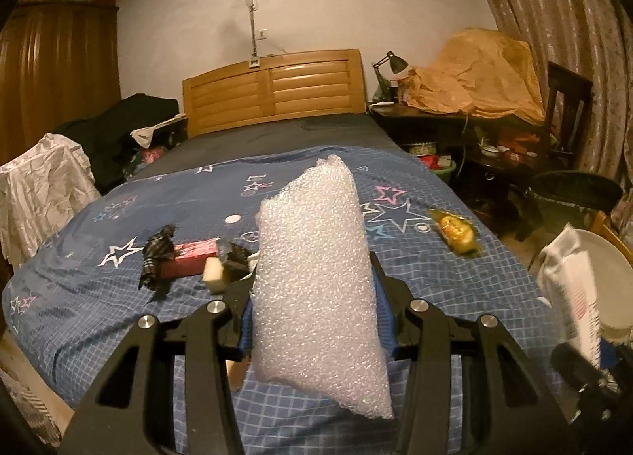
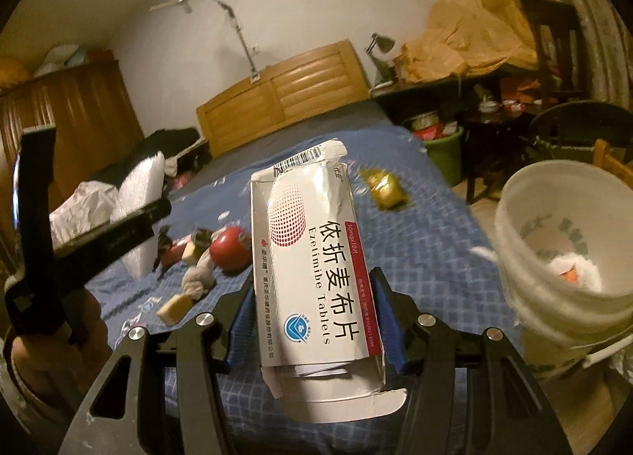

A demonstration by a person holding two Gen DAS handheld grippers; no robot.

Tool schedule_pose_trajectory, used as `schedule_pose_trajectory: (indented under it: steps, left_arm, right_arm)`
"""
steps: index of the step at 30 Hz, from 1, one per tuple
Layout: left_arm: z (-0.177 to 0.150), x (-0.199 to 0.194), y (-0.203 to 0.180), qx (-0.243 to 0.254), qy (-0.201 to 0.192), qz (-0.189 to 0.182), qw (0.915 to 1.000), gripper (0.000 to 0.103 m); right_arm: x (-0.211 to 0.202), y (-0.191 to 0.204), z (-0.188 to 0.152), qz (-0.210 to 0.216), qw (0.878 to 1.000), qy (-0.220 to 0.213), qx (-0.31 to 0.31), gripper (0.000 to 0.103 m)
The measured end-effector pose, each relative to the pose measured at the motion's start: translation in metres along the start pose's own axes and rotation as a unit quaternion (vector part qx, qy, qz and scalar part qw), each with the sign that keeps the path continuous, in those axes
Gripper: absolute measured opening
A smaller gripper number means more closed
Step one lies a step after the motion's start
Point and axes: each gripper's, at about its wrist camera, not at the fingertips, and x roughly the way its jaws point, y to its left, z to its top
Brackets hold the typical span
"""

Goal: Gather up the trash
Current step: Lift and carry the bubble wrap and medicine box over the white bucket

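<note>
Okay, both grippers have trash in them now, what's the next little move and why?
Probably swing the right gripper rightward over the white bucket and let go: its fingers already clamp the medicine box, and the bucket sits just right of it, already holding trash.

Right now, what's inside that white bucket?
The bucket holds crumpled white scraps with an orange bit. Its near wall hides the bottom, so anything deeper cannot be seen.

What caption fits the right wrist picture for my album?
Right tool holds an opened medicine box over the blue bed, beside a white bucket.
</note>
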Motion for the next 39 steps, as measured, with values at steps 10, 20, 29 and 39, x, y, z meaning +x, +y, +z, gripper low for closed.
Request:
schedule_pose_trajectory:
  steps: [10, 20, 29, 39]
  left_arm:
    - [0.014, 0.003, -0.059, 0.029, -0.007, -0.050, 0.9983, 0.045]
    - [0.032, 0.014, -0.136, 0.068, -0.012, -0.108, 0.9918, 0.045]
    - [0.043, 0.025, -0.216, 0.112, -0.007, -0.178, 0.9777, 0.045]
    - [0.047, 0.047, -0.293, 0.154, 0.021, -0.260, 0.9530, 0.045]
  right_arm:
    - [-0.047, -0.051, 0.027, -0.074, 0.995, -0.059, 0.007, 0.056]
    - [-0.085, -0.126, 0.049, -0.152, 0.984, -0.085, 0.023, 0.056]
    - [-0.114, -0.197, 0.091, -0.218, 0.972, -0.085, 0.032, 0.056]
    - [-0.106, -0.253, 0.117, -0.250, 0.966, -0.032, 0.061, 0.056]
